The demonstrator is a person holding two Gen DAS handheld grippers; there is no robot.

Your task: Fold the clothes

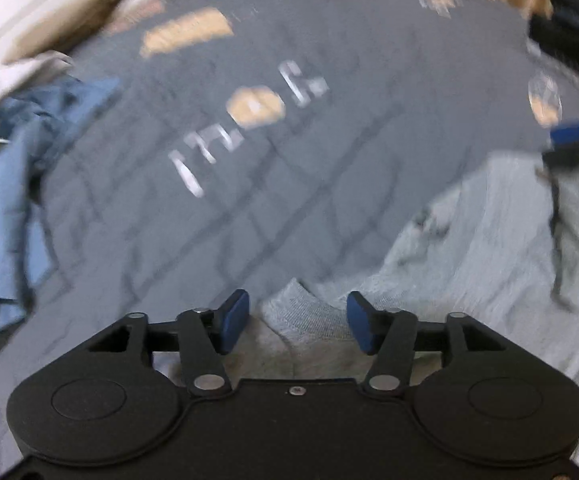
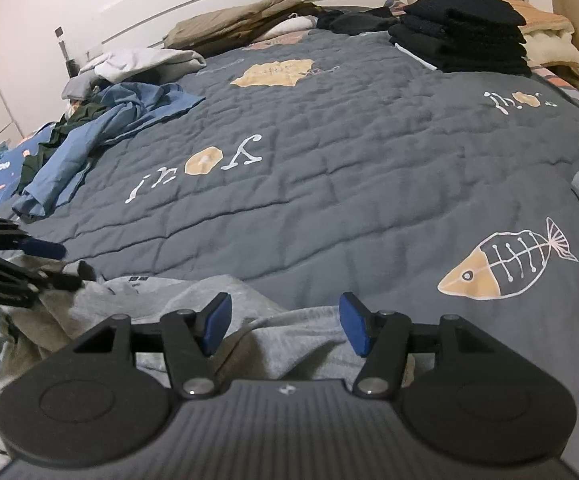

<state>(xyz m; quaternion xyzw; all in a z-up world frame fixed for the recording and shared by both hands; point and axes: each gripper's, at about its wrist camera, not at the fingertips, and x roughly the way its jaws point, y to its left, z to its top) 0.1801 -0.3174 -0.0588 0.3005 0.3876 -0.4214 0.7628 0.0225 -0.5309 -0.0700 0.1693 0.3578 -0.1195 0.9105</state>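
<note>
A light grey sweatshirt (image 1: 485, 248) lies rumpled on the near edge of a dark grey quilt (image 1: 273, 184). My left gripper (image 1: 297, 322) is open, its blue pads either side of a ribbed grey cuff (image 1: 305, 312) without touching it. The left wrist view is blurred by motion. In the right wrist view the same grey sweatshirt (image 2: 301, 332) bunches under my right gripper (image 2: 285, 328), which is open just above the cloth. The other gripper's fingers (image 2: 45, 250) show at the left edge over the garment; the right gripper's blue pad (image 1: 577, 132) shows at the far right of the left wrist view.
A crumpled blue shirt (image 2: 101, 140) lies at the left of the quilted bed cover (image 2: 329, 160). A stack of folded black clothes (image 2: 461, 36) sits at the back right, tan and white garments (image 2: 233, 24) by the headboard. A fish print (image 2: 505, 264) marks open quilt.
</note>
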